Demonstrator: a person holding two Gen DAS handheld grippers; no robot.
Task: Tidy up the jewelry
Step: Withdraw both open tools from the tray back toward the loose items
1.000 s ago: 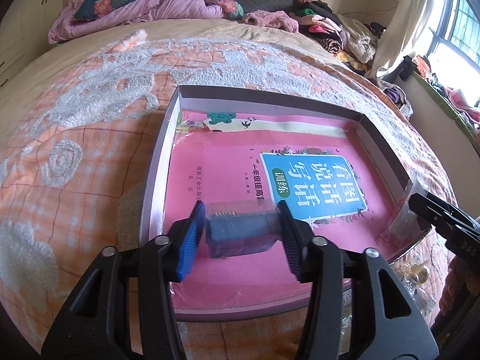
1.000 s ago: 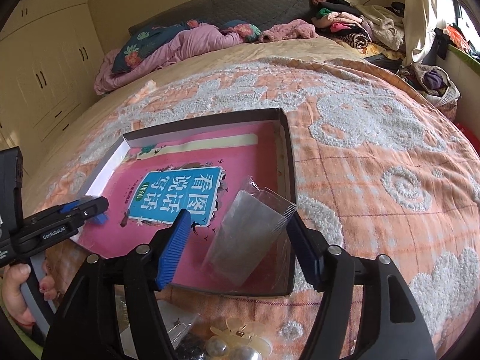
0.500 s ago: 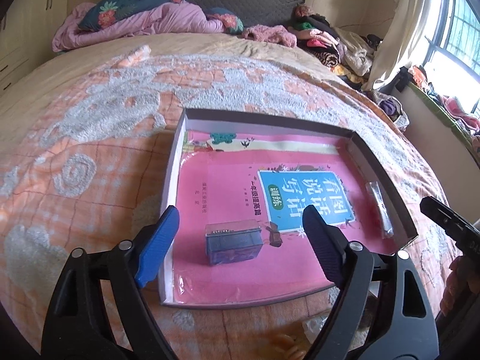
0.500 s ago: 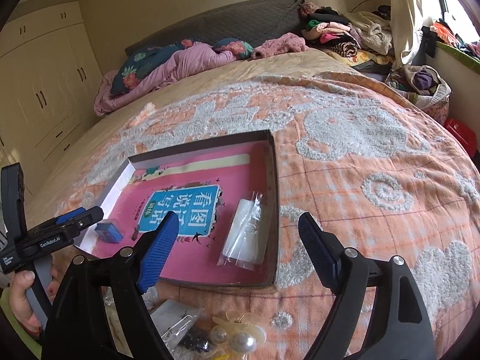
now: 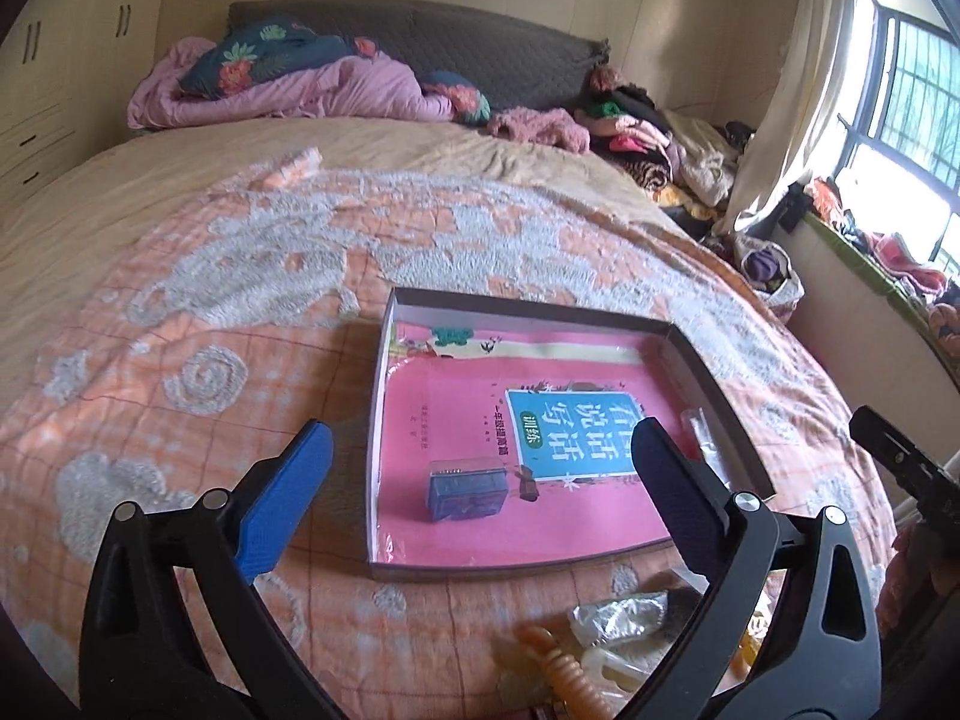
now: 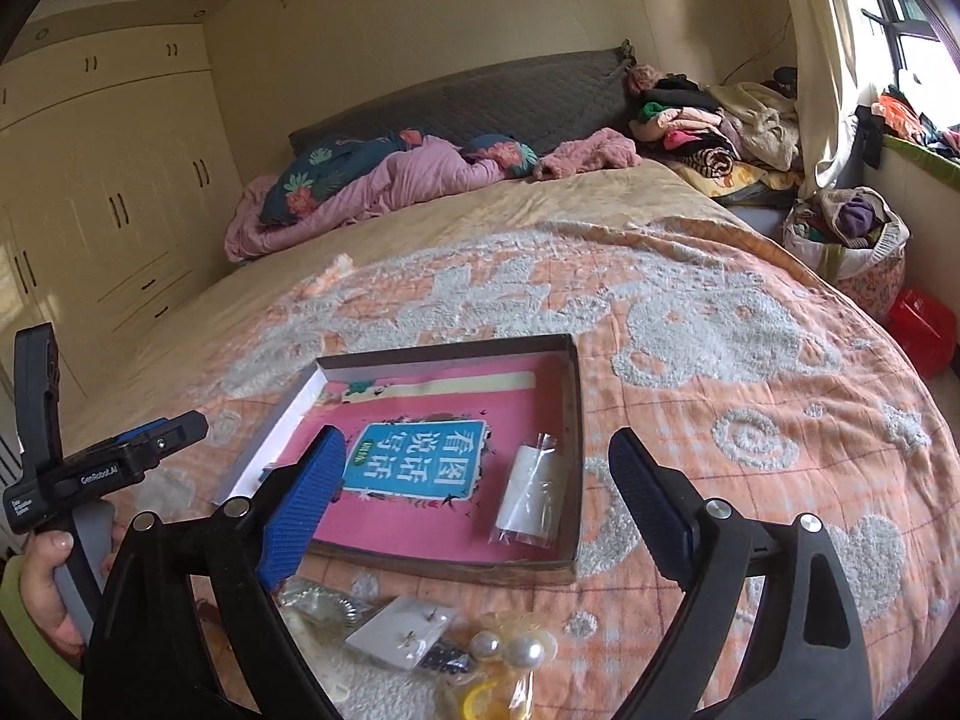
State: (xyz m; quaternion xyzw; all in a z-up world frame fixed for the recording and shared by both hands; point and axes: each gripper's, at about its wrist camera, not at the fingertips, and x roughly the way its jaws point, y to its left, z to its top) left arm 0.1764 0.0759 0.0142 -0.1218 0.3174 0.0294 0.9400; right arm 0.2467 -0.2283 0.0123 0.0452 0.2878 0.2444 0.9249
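A shallow cardboard tray point(image 5: 377, 450) lies on the bed with a pink book point(image 5: 456, 414) as its floor. A small blue box point(image 5: 467, 498) sits in its near left part. My left gripper point(image 5: 480, 438) hangs above and in front of it, jaws still opening, touching nothing. A clear plastic bag point(image 6: 531, 495) lies along the tray's right wall point(image 6: 574, 420). My right gripper point(image 6: 477, 441) is raised over the near edge, jaws likewise opening, clear of the bag. The left gripper's fingertip point(image 6: 174, 429) shows at the left, held by a hand.
Loose jewellery lies on the orange blanket just before the tray: pearls point(image 6: 516, 648), an earring card point(image 6: 408, 630), a crinkled packet point(image 5: 618, 612) and an orange coil point(image 5: 558, 660). Bedding point(image 5: 312, 90) and clothes point(image 6: 708, 126) pile at the headboard. A bag point(image 6: 852, 240) stands right of the bed.
The left gripper let go of the blue box and the right let go of the clear bag. Both jaws spread wide, and both grippers rose and drew back from the tray.
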